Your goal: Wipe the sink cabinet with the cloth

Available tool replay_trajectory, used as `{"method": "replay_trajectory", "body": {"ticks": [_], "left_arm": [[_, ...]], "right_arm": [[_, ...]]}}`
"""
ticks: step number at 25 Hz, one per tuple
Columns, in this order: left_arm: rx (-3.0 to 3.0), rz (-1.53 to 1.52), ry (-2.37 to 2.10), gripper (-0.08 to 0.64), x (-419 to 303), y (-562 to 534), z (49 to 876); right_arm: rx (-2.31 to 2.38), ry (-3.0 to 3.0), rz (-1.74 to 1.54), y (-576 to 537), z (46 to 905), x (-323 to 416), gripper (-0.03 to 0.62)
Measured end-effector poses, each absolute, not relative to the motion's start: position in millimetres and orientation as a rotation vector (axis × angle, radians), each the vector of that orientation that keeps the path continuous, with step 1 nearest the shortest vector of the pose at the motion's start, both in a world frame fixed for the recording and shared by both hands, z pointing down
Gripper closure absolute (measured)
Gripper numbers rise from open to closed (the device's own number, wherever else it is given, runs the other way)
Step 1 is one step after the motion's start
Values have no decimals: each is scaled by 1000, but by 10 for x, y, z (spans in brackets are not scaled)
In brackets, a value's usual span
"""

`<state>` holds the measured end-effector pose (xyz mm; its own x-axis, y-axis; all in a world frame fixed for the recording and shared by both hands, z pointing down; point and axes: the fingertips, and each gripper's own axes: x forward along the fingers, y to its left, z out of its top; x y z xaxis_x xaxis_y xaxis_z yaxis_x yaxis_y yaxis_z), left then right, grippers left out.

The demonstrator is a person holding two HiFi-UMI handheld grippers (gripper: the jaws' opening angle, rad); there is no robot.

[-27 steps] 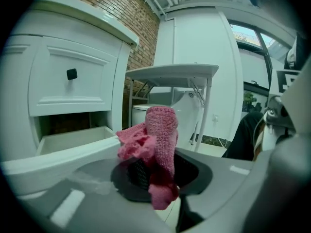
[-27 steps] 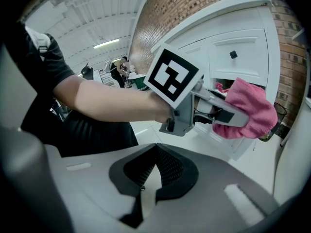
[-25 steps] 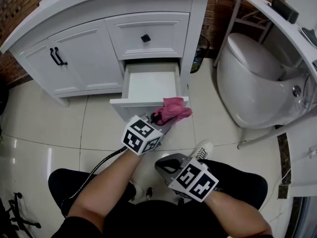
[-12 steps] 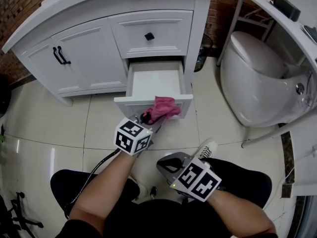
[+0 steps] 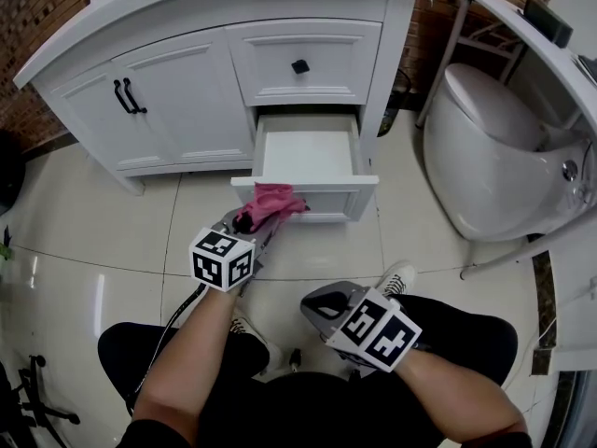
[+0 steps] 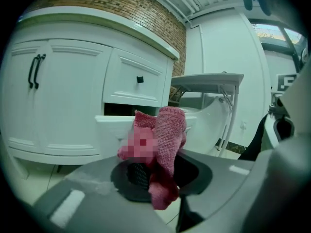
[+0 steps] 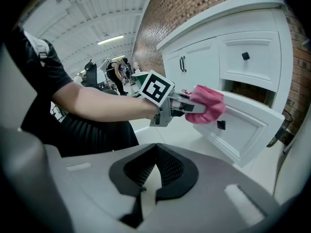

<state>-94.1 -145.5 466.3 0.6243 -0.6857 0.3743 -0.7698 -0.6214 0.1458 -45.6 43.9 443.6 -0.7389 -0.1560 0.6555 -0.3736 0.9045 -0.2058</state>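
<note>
The white sink cabinet (image 5: 177, 110) has its lower drawer (image 5: 308, 161) pulled out. A pink cloth (image 5: 268, 203) rests against the left end of the drawer front's top edge. My left gripper (image 5: 250, 222) is shut on that cloth; in the left gripper view the cloth (image 6: 164, 142) bunches between the jaws and hangs down, in front of the drawer front (image 6: 114, 130). The right gripper view shows the left gripper (image 7: 177, 106) and cloth (image 7: 206, 109) before the drawer front (image 7: 243, 130). My right gripper (image 5: 322, 304) hangs low over my lap, shut (image 7: 142, 186) and holding nothing.
A white toilet (image 5: 494, 147) stands to the right of the cabinet, with a white counter edge (image 5: 522, 35) above it. Two cabinet doors with black handles (image 5: 129, 96) are on the left. A knob drawer (image 5: 299, 65) is shut. Glossy floor tiles (image 5: 93, 222) lie around my legs and a shoe (image 5: 397, 277).
My left gripper has carried the pink cloth leftward along the open drawer front's top edge, from its right end to its left end. The right gripper has hardly moved.
</note>
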Motion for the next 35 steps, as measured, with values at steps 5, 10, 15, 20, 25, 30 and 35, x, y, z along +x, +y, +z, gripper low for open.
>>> {"method": "replay_trajectory", "body": {"ticks": [5, 10, 15, 20, 25, 30, 35], "left_arm": [[2509, 377, -1258, 465, -1248, -1478, 4698], [2454, 385, -1345, 465, -1488, -1504, 4826], [2430, 396, -1305, 463, -1420, -1411, 4992], [2533, 462, -1101, 463, -763, -1156, 5191], [2616, 528, -929, 464, -13, -1069, 5392], [2659, 582, -816, 463, 472, -1170, 5495], [2710, 575, -760, 463, 763, -1280, 5568]], "right_arm": [[377, -2382, 427, 442, 4495, -489, 586], [412, -2373, 430, 385, 4510, -445, 586], [424, -2385, 418, 374, 4466, -439, 586], [421, -2375, 436, 427, 4552, -350, 586], [457, -2367, 461, 395, 4622, -194, 586], [486, -2382, 497, 369, 4605, -64, 586], [496, -2389, 527, 365, 4635, 47, 586]]}}
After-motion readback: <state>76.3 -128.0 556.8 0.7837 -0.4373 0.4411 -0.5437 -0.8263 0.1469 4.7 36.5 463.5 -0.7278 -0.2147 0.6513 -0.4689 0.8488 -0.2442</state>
